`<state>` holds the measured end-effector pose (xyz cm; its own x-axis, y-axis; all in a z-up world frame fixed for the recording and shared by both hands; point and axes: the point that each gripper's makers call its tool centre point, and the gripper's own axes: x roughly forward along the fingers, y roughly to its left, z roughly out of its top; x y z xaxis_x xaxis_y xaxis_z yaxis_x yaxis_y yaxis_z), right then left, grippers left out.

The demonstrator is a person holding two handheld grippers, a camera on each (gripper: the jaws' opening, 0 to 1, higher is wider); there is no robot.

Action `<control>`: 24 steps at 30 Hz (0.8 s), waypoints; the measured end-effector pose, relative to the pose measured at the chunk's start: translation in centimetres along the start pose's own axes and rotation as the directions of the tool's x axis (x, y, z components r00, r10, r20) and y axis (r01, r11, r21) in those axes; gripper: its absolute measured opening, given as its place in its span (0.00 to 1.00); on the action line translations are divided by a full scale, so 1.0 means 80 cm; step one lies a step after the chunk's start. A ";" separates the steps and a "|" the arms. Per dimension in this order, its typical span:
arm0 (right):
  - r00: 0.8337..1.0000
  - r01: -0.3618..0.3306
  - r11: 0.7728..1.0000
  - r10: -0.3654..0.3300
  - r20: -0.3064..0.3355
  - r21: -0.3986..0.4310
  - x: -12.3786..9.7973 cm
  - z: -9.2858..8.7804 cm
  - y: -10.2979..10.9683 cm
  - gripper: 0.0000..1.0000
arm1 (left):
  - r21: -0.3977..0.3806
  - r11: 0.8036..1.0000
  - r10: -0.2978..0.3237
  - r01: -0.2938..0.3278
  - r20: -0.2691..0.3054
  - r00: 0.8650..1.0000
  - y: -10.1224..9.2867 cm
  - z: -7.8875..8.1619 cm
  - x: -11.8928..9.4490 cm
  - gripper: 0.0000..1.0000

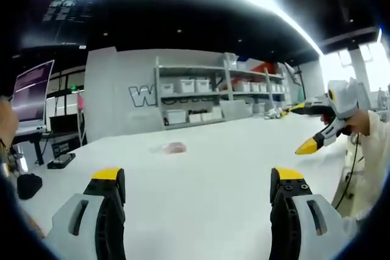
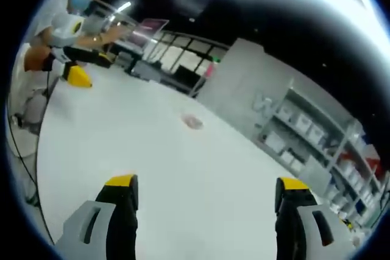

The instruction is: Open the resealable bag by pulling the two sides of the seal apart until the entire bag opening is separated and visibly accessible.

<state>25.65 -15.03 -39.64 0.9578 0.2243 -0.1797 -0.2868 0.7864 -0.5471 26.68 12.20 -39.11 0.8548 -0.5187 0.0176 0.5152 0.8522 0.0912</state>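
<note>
Both claws, left claw and right claw, spread, empty; bag mid-frame on desk, well apart, approach pending.

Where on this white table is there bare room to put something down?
Nearly everywhere. The table is bare between the open left gripper and the small bag, and beyond the bag toward the shelves. The same goes ahead of the open right gripper. Only the left edge holds dark items.
</note>
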 end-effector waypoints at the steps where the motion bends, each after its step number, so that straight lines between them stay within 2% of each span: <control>1: 1.000 0.000 1.000 0.000 0.000 -0.002 0.000 0.000 0.000 0.95 | 0.000 1.000 -0.001 0.001 -0.003 1.000 0.000 -0.001 0.000 0.97; 24: 1.000 -0.003 1.000 0.002 0.012 0.016 -0.002 0.007 -0.001 0.93 | 0.010 1.000 0.003 -0.003 -0.003 1.000 0.005 0.010 -0.002 0.96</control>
<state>25.55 -14.75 -39.12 0.9573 0.2329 -0.1716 -0.2890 0.7949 -0.5335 26.73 12.56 -38.25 0.8563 -0.5162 0.0150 0.5123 0.8528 0.1012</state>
